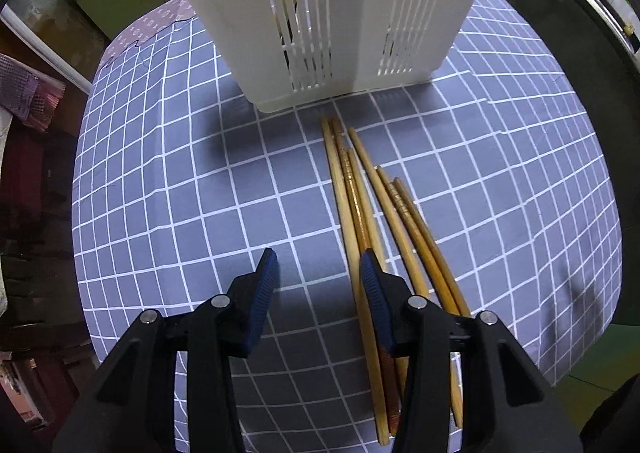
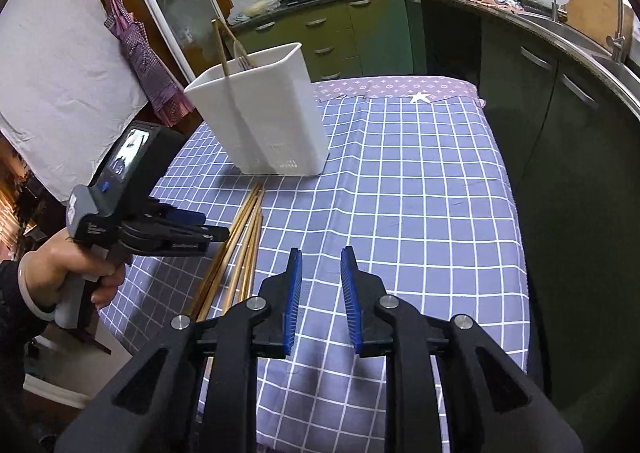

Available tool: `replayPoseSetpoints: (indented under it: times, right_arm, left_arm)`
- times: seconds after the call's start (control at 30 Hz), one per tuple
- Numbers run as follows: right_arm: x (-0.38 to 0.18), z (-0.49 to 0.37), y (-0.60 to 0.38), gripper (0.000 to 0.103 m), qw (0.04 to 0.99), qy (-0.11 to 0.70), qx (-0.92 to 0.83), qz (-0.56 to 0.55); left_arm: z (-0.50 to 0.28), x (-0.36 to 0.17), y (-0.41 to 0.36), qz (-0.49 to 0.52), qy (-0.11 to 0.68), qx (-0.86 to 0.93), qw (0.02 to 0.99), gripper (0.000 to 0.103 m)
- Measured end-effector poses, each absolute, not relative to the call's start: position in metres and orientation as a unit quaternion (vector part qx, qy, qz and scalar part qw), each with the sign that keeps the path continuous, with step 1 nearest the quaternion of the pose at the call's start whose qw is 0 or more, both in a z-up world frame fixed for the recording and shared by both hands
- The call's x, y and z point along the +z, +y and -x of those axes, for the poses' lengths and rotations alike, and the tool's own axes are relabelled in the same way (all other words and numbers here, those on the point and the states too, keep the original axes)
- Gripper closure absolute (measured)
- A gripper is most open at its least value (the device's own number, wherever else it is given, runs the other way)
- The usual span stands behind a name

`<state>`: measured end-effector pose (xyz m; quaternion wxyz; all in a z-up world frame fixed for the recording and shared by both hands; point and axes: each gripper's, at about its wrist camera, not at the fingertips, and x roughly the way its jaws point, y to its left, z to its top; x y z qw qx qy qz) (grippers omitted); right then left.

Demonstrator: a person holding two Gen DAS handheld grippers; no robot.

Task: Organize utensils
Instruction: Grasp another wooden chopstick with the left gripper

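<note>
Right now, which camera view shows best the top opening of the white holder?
The right wrist view: the white holder shows its open rim with chopsticks standing inside. The left wrist view shows only its slotted lower wall.

Utensil holder and loose chopsticks on the cloth-covered counter

The utensil holder [image 2: 264,113] stands upright on the counter [image 2: 420,181], toward its far left part, with chopsticks standing inside. A bundle of loose chopsticks [image 1: 372,213] lies flat on the cloth just before the holder, running toward the near edge. The left tongs [image 1: 318,269] hang over that bundle's near part; the right tongs [image 2: 320,281] sit to its right, above bare cloth.
</note>
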<state>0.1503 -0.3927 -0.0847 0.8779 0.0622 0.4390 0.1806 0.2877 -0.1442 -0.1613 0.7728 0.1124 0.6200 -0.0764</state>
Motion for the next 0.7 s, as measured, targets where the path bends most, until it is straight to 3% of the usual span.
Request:
replayPoseSetpoints:
  times: [0.3,0.37,0.43,0.7]
  right_arm:
    - [-0.087,-0.155,-0.385,0.082,0.871,0.450,0.189,-0.062]
    - [-0.087,-0.155,-0.383,0.082,0.870,0.451,0.190,-0.059]
    - [-0.088,-0.154,-0.381,0.082,0.869,0.453,0.192,-0.055]
    - [-0.091,-0.156,-0.382,0.082,0.866,0.458,0.191,-0.056]
  left_arm:
    - [-0.288,-0.171,-0.149,-0.121,0.629,-0.083,0.763,0.064]
    - [-0.288,-0.171,-0.151,-0.121,0.628,-0.084,0.764,0.069]
    - [-0.289,-0.172,-0.150,-0.116,0.632,-0.088,0.761,0.093]
    - [-0.285,-0.168,-0.134,-0.101,0.627,-0.097,0.767,0.096]
